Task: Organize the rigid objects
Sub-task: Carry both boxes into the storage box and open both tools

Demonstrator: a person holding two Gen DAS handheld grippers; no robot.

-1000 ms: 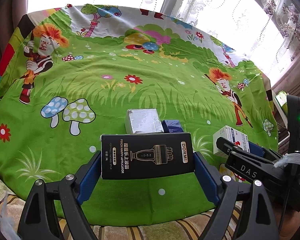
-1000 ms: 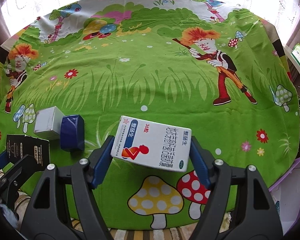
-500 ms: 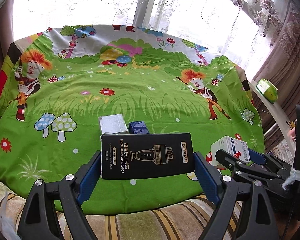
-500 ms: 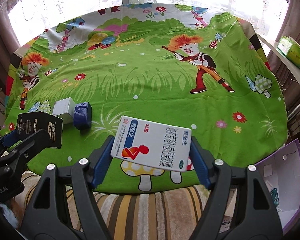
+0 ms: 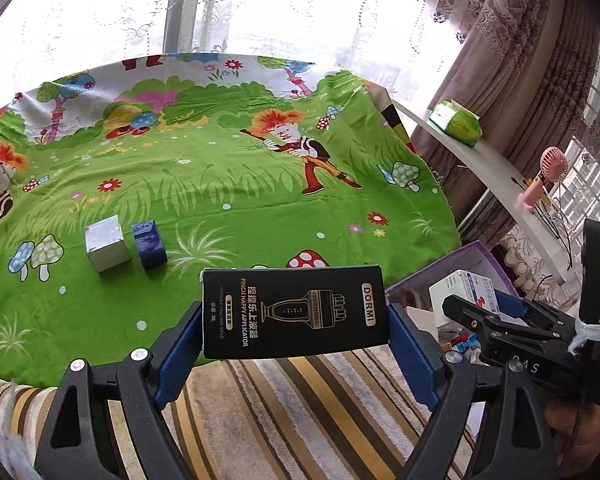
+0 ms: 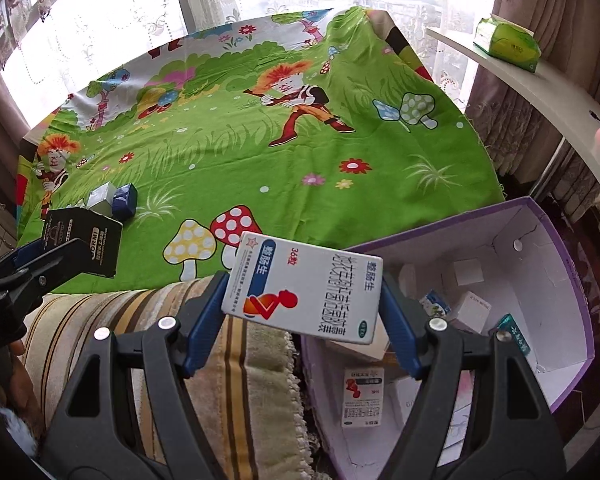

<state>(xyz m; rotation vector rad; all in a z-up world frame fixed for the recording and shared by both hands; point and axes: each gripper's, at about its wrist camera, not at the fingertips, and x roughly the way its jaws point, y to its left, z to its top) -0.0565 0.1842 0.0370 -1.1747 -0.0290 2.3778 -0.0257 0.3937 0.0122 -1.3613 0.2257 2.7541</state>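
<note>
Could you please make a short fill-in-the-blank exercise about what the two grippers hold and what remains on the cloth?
1. The left gripper is shut on a ____ box marked DORMI.
2. The right gripper holds a white medicine box near the open ____ bin.
3. Two small boxes remain on the cloth: one silver, one dark ____.

Missing words: black; purple; blue

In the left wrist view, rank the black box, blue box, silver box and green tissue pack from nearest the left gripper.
1. Black box, between the left gripper pads.
2. Blue box, ahead left.
3. Silver box, just beyond it.
4. Green tissue pack, far right shelf.
</note>
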